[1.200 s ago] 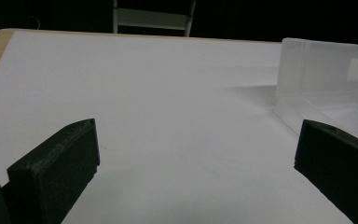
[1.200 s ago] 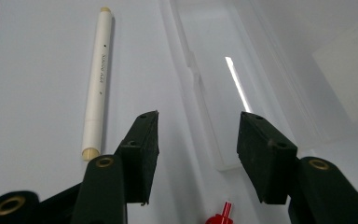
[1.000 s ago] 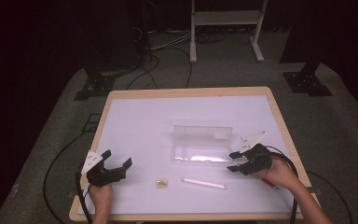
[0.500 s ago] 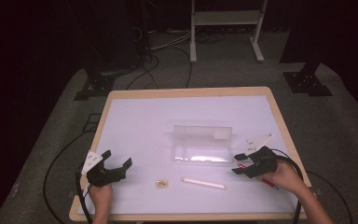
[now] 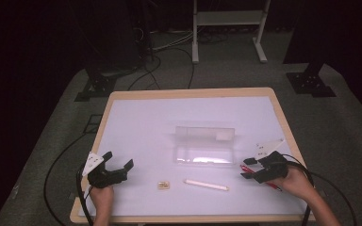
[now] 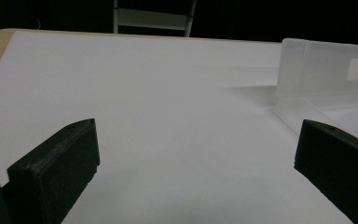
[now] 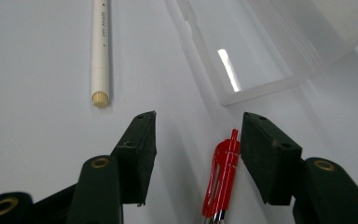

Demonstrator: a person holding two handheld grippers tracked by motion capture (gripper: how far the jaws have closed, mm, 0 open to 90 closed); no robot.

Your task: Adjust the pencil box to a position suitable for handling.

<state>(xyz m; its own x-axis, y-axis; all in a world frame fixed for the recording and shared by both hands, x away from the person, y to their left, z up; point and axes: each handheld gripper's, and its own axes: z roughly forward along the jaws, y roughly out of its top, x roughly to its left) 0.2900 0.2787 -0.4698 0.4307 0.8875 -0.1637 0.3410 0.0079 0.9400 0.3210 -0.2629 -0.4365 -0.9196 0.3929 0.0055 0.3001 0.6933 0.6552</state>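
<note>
Your table (image 5: pixel 136 122) has a white top with a wooden rim, and few things lie on it. Near the middle sits a clear plastic case (image 5: pixel 203 143), open, its lid standing upright along the far side and its shallow tray lying flat toward you. The tray looks bare inside as far as the high view and the right gripper view show. Just near of the case lies a white pencil (image 5: pixel 206 184), lengthwise left to right, apart from the case. To its left, well apart from it, is a small tan object (image 5: pixel 163 186), too small to tell what it is.

Your right gripper (image 5: pixel 249 168) is at the near right of the table, jaws apart, and a red pen (image 7: pixel 223 172) lies on the table between them, closer to one jaw; whether it touches that jaw you cannot tell. The case's corner is just ahead of that gripper, and the pencil's blunt end is off to one side of it.

Your left gripper (image 5: pixel 118 162) is at the near left, jaws wide apart with nothing between them, bare tabletop ahead of it.

Beyond the table, cables (image 5: pixel 165 61) trail over the grey floor.
</note>
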